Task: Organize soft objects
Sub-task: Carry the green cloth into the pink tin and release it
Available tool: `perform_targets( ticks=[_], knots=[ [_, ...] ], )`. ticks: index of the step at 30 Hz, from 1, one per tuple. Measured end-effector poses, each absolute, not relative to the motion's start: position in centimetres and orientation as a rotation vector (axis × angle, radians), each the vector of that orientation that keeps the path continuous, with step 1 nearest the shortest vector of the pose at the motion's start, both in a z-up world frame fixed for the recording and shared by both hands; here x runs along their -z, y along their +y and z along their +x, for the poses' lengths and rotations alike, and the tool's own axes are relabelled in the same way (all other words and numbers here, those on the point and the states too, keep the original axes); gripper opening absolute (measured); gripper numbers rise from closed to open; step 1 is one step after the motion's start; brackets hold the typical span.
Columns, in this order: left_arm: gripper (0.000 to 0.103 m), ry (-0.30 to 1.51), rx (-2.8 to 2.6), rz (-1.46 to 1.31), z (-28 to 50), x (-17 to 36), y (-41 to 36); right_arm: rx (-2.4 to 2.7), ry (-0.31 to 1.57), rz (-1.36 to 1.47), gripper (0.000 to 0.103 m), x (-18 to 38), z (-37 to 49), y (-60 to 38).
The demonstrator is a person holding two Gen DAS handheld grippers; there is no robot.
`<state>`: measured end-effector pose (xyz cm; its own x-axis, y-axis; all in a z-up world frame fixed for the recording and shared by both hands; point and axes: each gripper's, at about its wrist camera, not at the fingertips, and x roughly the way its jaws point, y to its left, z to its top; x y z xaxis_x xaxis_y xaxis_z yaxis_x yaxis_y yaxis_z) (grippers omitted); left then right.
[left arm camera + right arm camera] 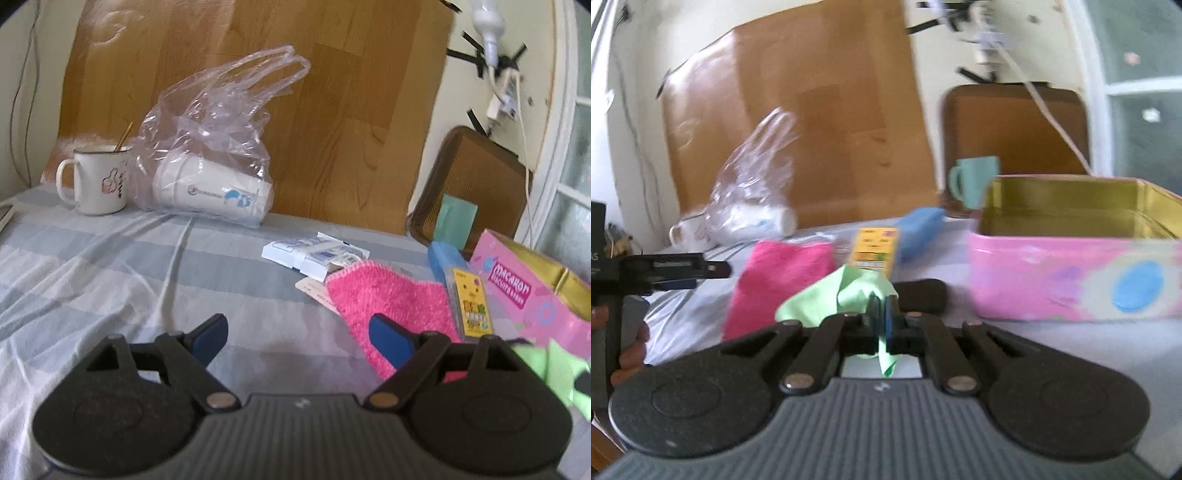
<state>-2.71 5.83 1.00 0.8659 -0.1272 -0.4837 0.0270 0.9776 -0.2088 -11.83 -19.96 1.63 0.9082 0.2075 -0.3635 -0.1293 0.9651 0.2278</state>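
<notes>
Right gripper [881, 314]: jaws clenched on a light green cloth [849, 291]. The cloth bunches out ahead of the pads and a small tail hangs behind them. It is held just left of the pink tin [1071, 280], not inside it.

Pink tin: lid off, gold lining visible. The right wrist view shows only the upper inner walls; the bottom is hidden behind the front wall, so contents cannot be told. The left wrist view shows the lettering "MACARON" on its side.

Left gripper [299, 336]: jaws released and wide apart, nothing between them. Its right finger stands in front of the pink fuzzy cloth [388, 299], which lies flat on the striped sheet [110, 266]; contact cannot be confirmed.

Clear plastic bag [218, 147]: lying on the sheet against the wood-grain board [332, 110], handles up. It contains white paper cups [210, 192] with blue print, lying on their side.

White mug [98, 181]: upright beside the bag, touching it; a thin stick rises from it. Contents not visible.

Teal mug [975, 181]: upright behind the tin, contents not visible.

Other items on the sheet: a yellow card pack [471, 306] between the pink cloth and the tin, a blue sponge-like block [443, 258] behind it, and a white and blue packet [314, 254] behind the pink cloth.
</notes>
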Motion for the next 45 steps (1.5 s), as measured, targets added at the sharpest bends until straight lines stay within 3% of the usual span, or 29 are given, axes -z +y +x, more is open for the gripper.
perform_targets(
  ticks=[4,6,8,11,14,15,16,17,18,19,20,23,28,30,31,32,33,34,35,37,41,45],
  knots=[
    [0.085,0.519,0.111,-0.277,-3.6,-1.9,5.6,-0.225,0.437,0.191,0.011,-0.4,-13.5,-21.7],
    [0.085,0.505,0.194,-0.255,-4.5,-3.0,3.5,-0.224,0.452,0.198,0.023,0.2,-14.0,-21.8],
    [0.085,0.508,0.272,-0.155,-5.1,-3.9,0.4,-0.23,0.452,0.216,0.06,0.5,-14.2,-21.9],
    [0.085,0.548,0.431,-0.045,-5.7,-4.2,-4.7,-0.243,0.436,0.205,0.069,0.4,-14.0,-21.3],
    [0.081,0.62,0.506,0.017,-5.1,-3.2,-8.4,-0.249,0.47,0.158,0.065,1.0,-13.1,-20.7],
    [0.07,0.64,0.517,0.028,-4.9,-2.8,-9.4,-0.258,0.503,0.148,0.055,1.5,-12.7,-20.5],
    [0.052,0.667,0.531,0.03,-4.4,-2.2,-10.2,-0.237,0.479,0.121,0.031,1.7,-12.9,-20.3],
    [0.045,0.693,0.548,0.028,-4.1,-1.7,-10.8,-0.253,0.478,0.094,0.013,1.8,-13.1,-20.1],
    [0.037,0.728,0.571,0.024,-3.7,-1.1,-11.2,-0.256,0.463,0.093,0.008,1.6,-13.3,-20.1],
    [0.019,0.723,0.577,0.02,-3.5,-0.8,-11.4,-0.262,0.455,0.105,0.007,1.5,-13.4,-20.4],
    [0.012,0.726,0.588,0.028,-3.6,-0.7,-11.8,-0.254,0.434,0.114,0.007,1.3,-13.6,-20.7],
    [0.012,0.722,0.66,-0.02,-3.7,-2.0,-12.4,-0.201,0.315,0.11,0.007,-0.1,-14.2,-21.8],
    [0.014,0.558,0.718,0.002,-3.1,-6.9,-15.1,-0.06,0.145,0.088,0.008,-2.9,-13.4,-24.7],
    [0.022,0.525,0.752,0.001,-1.7,-8.3,-17.1,-0.003,0.139,0.089,0.008,-3.4,-11.9,-26.0],
    [0.037,0.511,0.752,0.008,-0.7,-8.8,-18.3,0.026,0.16,0.091,0.01,-3.5,-10.7,-26.7],
    [0.06,0.506,0.743,0.013,0.2,-8.9,-19.3,0.053,0.194,0.087,0.013,-3.3,-9.3,-27.2],
    [0.068,0.514,0.725,0.015,1.2,-8.7,-20.2,0.085,0.233,0.08,0.014,-3.0,-8.0,-27.8],
    [0.074,0.534,0.685,0.015,2.3,-8.4,-21.1,0.116,0.261,0.077,0.026,-2.6,-7.1,-28.4],
    [0.074,0.547,0.648,0.01,2.9,-8.1,-21.6,0.156,0.285,0.077,0.045,-2.3,-6.4,-29.0],
    [0.074,0.557,0.58,-0.004,3.7,-7.3,-21.7,0.202,0.278,0.115,0.055,-2.1,-6.8,-30.1],
    [0.089,0.509,0.573,-0.08,1.5,-6.8,-17.4,0.21,0.188,0.212,0.058,-1.8,-9.8,-30.7],
    [0.083,0.483,0.488,-0.113,-1.3,-5.4,-11.2,0.08,0.125,0.237,0.059,-2.3,-11.7,-27.2]
  ],
)
